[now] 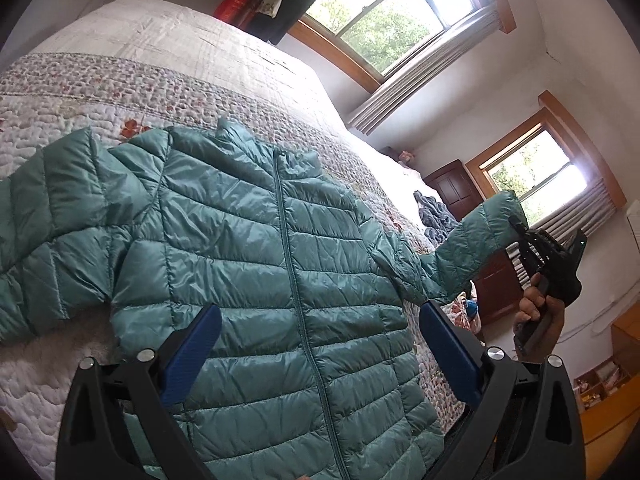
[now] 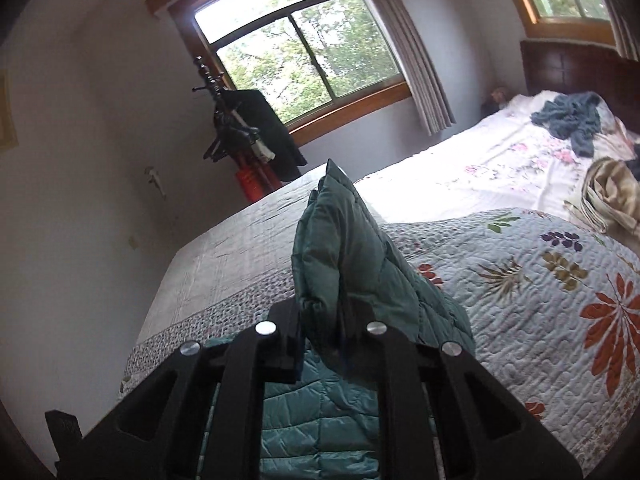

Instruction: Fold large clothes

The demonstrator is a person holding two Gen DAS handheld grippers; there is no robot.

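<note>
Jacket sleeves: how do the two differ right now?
The right sleeve is lifted off the quilt, its cuff pinched in the right gripper. The left sleeve lies flat on the quilt, untouched; the left gripper hovers open over the jacket body. Both are teal and quilted.

Bare quilt (image 1: 160, 60) beyond jacket (image 1: 248, 240); clothes heap (image 2: 572, 118) probably far.

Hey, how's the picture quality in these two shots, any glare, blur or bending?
Left wrist view: both windows blow out white, the fisheye curves their frames, and the teal jacket is sharp with a sheen. Right wrist view: backlit window, dim wall, sunlit sheet overexposed, and the sleeve in the right claw slightly soft up close.
</note>
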